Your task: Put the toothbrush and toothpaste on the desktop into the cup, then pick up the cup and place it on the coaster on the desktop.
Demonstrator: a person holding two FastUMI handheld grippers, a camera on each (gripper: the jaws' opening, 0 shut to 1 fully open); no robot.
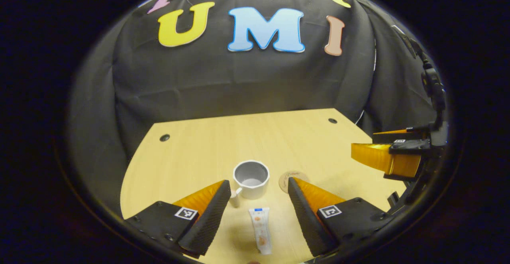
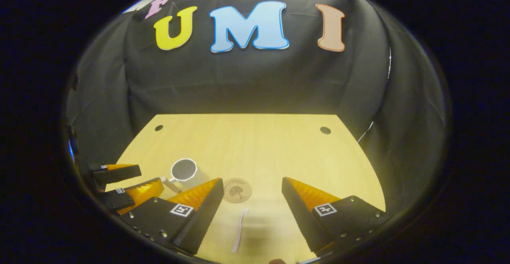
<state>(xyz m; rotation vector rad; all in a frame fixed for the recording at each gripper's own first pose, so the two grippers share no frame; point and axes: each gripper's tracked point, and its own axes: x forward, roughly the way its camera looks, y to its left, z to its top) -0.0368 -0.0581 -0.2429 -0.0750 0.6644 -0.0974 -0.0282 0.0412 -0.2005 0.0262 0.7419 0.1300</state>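
In the left gripper view I see my left gripper (image 1: 259, 188) with its two fingers wide apart and nothing between them pressed. Between the fingers, flat on the light wooden desktop (image 1: 207, 148), lies the white toothpaste tube with a blue band near its cap (image 1: 261, 230). Just beyond it stands the grey round cup with a small handle on its side (image 1: 251, 178), upright and with its mouth open to the top. To the right of the cup, close to it but apart, is the round brown coaster with a drawing on it (image 1: 293, 179), partly hidden behind my right-side finger. At the right edge of this view the other gripper is visible over the desktop border.

In the right gripper view my right gripper (image 2: 252, 186) is also spread open and holds nothing. The thin white toothbrush (image 2: 240, 230) lies on the desktop between its fingers, near the lower edge. The coaster (image 2: 237, 190) is just beyond the toothbrush, and the cup (image 2: 184, 171) stands to the left of the coaster. The left gripper (image 2: 137, 178) shows at the far left, its fingers apart.
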